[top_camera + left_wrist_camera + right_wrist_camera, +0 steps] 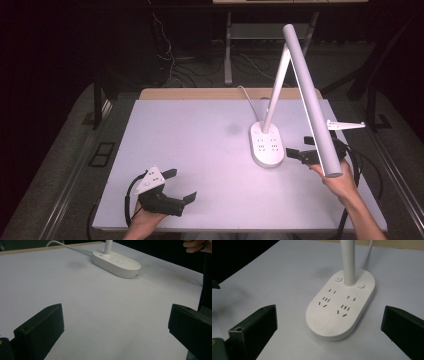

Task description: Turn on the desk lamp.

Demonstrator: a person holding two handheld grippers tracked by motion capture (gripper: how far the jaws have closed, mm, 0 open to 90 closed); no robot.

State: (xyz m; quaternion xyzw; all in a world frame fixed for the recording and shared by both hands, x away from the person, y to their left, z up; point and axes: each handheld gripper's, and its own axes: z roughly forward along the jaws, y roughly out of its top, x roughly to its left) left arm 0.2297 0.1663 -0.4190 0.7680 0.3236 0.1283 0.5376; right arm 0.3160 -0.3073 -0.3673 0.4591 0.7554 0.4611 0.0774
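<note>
Right gripper [300,152] released, jaws wide, aimed at lamp [290,95]; base [340,307] dead ahead, just beyond jaw tips, near end facing in; left gripper [175,192] released too, jaws spread over bare table [200,125], base far ahead and right. Probably bottom-heavy; rigid smooth plastic, slippery; slim stem [348,262] rising from far end of base likely best hold; head [310,95] long, hinge possibly delicate. Base long axis running away from right gripper; head sloping down toward it, free end overhead.

High view looks down; both gripper views face the lamp base [267,144], right nearer.
</note>
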